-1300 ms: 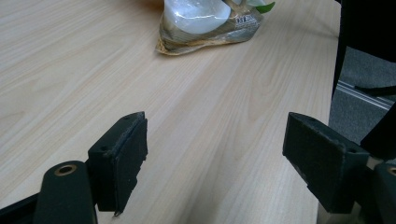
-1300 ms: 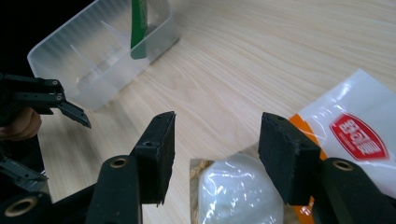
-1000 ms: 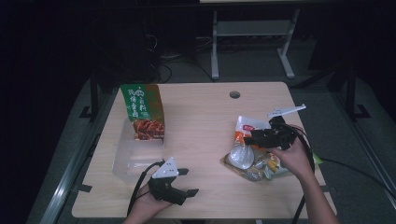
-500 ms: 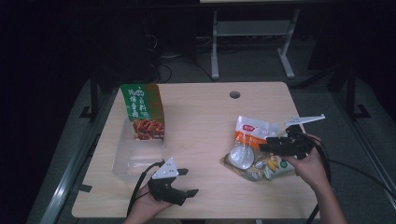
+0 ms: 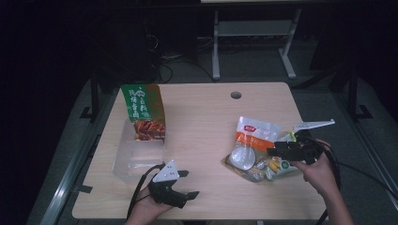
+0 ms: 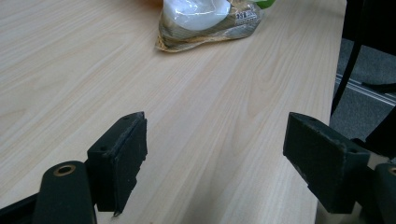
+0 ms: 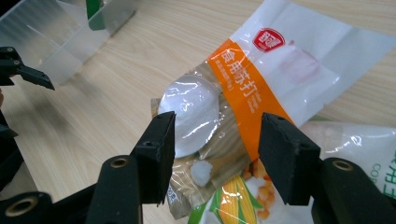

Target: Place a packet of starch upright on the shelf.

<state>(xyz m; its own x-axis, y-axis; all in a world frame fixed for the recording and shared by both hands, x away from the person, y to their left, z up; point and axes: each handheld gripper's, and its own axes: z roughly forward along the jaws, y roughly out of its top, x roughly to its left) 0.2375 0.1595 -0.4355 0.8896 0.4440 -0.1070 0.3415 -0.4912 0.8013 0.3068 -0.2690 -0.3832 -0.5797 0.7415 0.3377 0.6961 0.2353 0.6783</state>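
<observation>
Packets lie heaped at the right side of the table (image 5: 202,117): a white-and-orange pouch (image 5: 254,134) rests across a corn packet (image 5: 277,165), so the top one has to come off first. A clear plastic bin (image 5: 136,157) sits at the left with a green snack bag (image 5: 143,110) standing in its far end, which suggests the packets are being sorted into it.

The right tongs (image 5: 273,151) hover just over the pouch, released, jaws spread to either side of its orange band (image 7: 240,91) and not yet touching the film. The right hand (image 5: 315,168) holds them low and level, pointing left across the pile, with the forearm coming in from the bottom right corner.

The left tongs (image 5: 187,183) wait near the table's front edge, just beside the bin, also released with jaws wide over bare wood. The left hand (image 5: 145,211) keeps them pointing right toward the pile, well apart from it.
</observation>
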